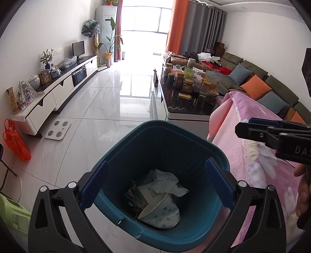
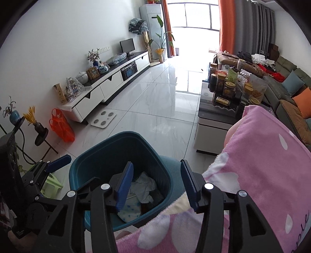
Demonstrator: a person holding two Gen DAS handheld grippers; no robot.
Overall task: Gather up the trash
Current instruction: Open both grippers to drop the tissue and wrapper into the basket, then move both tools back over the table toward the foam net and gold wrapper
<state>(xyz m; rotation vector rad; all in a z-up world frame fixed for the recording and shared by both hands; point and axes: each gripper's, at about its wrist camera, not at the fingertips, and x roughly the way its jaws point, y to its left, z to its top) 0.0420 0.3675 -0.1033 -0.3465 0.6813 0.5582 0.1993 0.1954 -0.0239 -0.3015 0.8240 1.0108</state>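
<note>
White tiled floor (image 1: pixel 93 109), one teal bin (image 1: pixel 124 148), two empty hand-held grippers (image 1: pixel 155 184)

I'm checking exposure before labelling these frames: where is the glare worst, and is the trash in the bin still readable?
Left wrist view: window blown out, glare streaking the floor tiles; paper cup in the teal bin sharp. Right wrist view: same window glare, bin contents shadowed, straight edges bowed.

The teal plastic waste bin (image 1: pixel 165 148) stands on the floor, left of the pink fleece blanket (image 1: pixel 258 155). Inside it: a white paper cup (image 1: pixel 161 212) before crumpled white tissue (image 1: pixel 167 183).
</note>
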